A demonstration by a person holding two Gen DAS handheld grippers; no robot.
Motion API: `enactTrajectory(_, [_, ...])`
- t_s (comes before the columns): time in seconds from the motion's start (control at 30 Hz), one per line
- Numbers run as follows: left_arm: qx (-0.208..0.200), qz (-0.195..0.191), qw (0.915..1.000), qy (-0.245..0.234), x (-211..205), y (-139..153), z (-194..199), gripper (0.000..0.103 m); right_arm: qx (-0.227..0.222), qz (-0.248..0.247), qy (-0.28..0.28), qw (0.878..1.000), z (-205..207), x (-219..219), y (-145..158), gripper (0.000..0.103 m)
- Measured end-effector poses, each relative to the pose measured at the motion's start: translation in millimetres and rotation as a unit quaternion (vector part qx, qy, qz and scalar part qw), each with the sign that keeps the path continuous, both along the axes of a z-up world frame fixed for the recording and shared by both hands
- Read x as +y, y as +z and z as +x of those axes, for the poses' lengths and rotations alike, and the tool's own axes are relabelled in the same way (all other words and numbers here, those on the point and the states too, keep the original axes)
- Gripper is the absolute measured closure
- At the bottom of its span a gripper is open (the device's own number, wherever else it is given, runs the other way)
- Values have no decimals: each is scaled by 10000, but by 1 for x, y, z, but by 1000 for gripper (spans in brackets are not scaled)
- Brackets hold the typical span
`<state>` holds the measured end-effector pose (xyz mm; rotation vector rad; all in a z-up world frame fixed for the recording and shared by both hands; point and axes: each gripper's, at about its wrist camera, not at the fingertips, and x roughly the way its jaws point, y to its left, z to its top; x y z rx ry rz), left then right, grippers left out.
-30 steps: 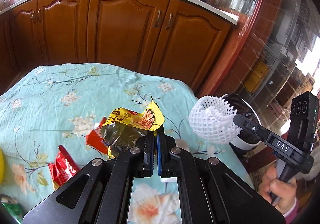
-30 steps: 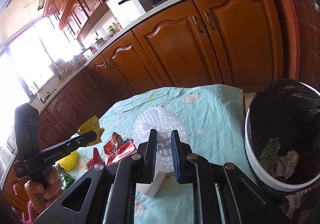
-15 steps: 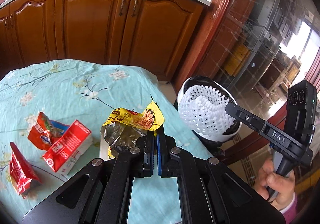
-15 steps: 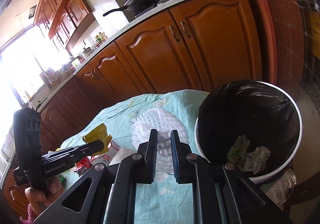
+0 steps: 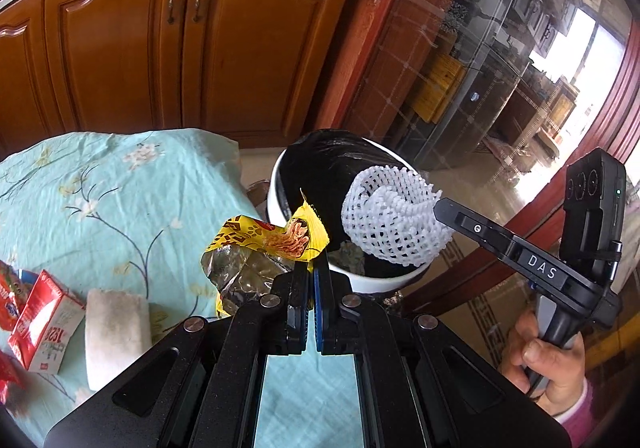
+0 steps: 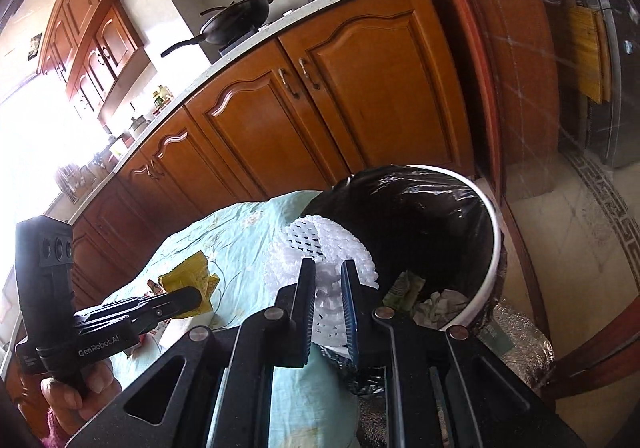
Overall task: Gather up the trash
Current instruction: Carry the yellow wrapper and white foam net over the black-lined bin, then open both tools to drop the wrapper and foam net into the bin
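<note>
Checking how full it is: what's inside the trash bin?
Inside the trash bin, crumpled paper and a greenish wrapper lie on the black liner; the foam net hides the near side.

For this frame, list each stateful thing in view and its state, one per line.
left gripper: shut on yellow wrapper, beside the bin.
right gripper: shut on white foam net, above the bin.
trash bin: open, black-lined, holding some trash.
cabinet doors: closed.
red carton: lying on the table.

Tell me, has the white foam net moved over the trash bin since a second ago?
Yes. The white foam net in the right claw now hangs over the trash bin rim, off the tablecloth.
</note>
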<state>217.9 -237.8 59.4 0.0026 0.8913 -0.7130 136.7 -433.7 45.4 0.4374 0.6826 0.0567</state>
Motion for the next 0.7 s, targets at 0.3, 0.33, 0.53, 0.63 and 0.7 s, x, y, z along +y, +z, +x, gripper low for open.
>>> enactTrajectory(0.3, [17,55,9995,-315,-48,3,9,102,100,-96,-204,9997,5,-29,-3,90])
enactTrajectory(0.33, [40,57,9994,-345,-52,2,11,102,110,-111,-222,9996,6,-32,-4,90])
enactTrajectory(0.53, [126,160,9988,-435,-75,-10,20,102,155,-154,-292,9993,11,-44,-5,90])
enactTrajectory(0.63, [234,199,9985,-455,-83,-18,27,102,198,-163,-307,9992,15,-49,-6,90])
enactTrajectory(0.7, [290,223,9983,-447,-88,-23,29,102,231,-172,-307,9991,18,-52,-8,90])
